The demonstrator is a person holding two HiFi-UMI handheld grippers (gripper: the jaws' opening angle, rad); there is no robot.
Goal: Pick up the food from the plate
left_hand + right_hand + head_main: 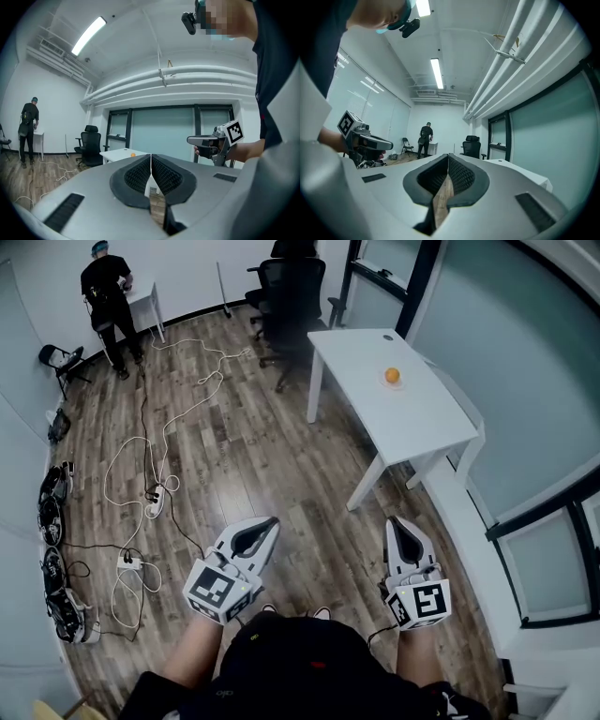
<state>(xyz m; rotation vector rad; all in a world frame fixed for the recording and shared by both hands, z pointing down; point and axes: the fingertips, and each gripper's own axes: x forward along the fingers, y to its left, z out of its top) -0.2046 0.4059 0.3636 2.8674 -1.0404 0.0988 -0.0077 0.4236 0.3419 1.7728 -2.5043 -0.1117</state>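
Observation:
An orange round food item (392, 375) rests on a pale plate that hardly stands out from the white table (375, 399) across the room. In the left gripper view the same food (133, 154) is a small dot on the distant table (117, 152). My left gripper (272, 520) and right gripper (395, 520) are held level over the wooden floor, close to my body and far from the table. Both pairs of jaws are shut with nothing between them. The left gripper (150, 157) looks toward the table, and the right gripper (448, 156) looks down the room.
Black office chairs (292, 296) stand beyond the table's far end. A person (106, 292) stands at a small white desk (146, 302) in the far corner. White cables and power strips (155, 498) lie across the floor, with gear (52, 559) along the left wall. A glass wall runs on the right.

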